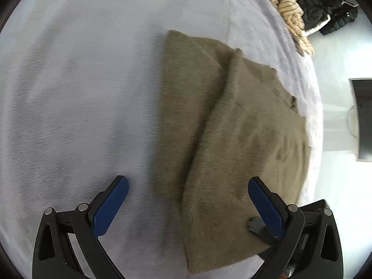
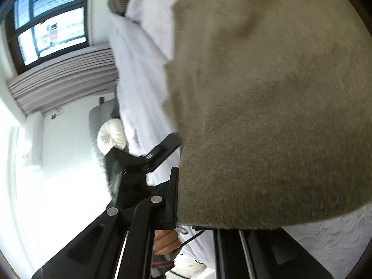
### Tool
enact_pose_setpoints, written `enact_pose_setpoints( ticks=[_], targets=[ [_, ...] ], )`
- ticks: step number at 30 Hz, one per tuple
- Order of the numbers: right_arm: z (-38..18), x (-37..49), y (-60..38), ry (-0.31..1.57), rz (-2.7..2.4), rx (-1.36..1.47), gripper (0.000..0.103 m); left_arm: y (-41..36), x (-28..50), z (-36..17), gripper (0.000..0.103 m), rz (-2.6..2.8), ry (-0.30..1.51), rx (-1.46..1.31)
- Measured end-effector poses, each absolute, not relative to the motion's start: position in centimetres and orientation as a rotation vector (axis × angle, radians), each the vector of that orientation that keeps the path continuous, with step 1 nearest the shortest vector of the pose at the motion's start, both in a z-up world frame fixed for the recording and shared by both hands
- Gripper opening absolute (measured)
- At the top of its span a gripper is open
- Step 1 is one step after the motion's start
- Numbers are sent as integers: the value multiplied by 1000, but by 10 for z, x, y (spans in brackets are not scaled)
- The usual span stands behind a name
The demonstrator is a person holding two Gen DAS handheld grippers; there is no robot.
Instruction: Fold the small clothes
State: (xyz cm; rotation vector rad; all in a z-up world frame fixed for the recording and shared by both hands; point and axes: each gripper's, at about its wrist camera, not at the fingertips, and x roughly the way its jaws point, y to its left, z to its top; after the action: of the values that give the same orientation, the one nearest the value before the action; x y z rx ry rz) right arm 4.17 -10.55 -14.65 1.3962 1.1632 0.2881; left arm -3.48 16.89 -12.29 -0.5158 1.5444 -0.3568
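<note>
An olive-green knitted garment lies on a pale grey bedcover, with one layer folded over the other along a diagonal ridge. My left gripper is open and empty, its blue pads spread above the garment's near edge. In the right wrist view the same garment fills most of the frame and drapes over the right gripper. The right gripper's left finger presses against the cloth edge; the other finger is hidden by the fabric. The right gripper's dark tip also shows in the left wrist view, under the garment's near corner.
A cream and brown knitted item lies at the bed's far right corner, beside dark clothes off the bed. A window, a radiator and a white cushion show left of the bed in the right wrist view.
</note>
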Motion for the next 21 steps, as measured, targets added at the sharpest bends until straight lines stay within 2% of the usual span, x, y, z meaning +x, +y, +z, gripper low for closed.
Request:
enact_pose_setpoints(
  ticks=[7,10,14,15,16,17,18,19,21],
  targets=[
    [-150,34,-103,1213,342,1371,8,141,-20,-128,103,-451,1570,-614],
    [-164,26,-101,1312,331,1361,9,123,-13,-121,103,-485,1552,-612],
    [-165,12,-102,1481,320,1199,16,96,-8,-115,103,-481,1546,-466],
    [-161,11,-104,1520,330,1144,19,90,-8,-117,103,-474,1553,-431],
    [-156,9,-105,1553,343,1086,41,86,-8,-120,103,-458,1559,-396],
    [-148,8,-110,1566,350,1021,70,82,-7,-123,103,-443,1562,-376],
    [-140,8,-117,1553,351,973,74,81,-8,-126,102,-422,1565,-357],
    [-132,5,-124,1533,351,933,74,80,-7,-127,100,-412,1561,-350],
    [-116,10,-146,1475,298,847,74,78,-8,-125,88,-383,1543,-312]
  ],
)
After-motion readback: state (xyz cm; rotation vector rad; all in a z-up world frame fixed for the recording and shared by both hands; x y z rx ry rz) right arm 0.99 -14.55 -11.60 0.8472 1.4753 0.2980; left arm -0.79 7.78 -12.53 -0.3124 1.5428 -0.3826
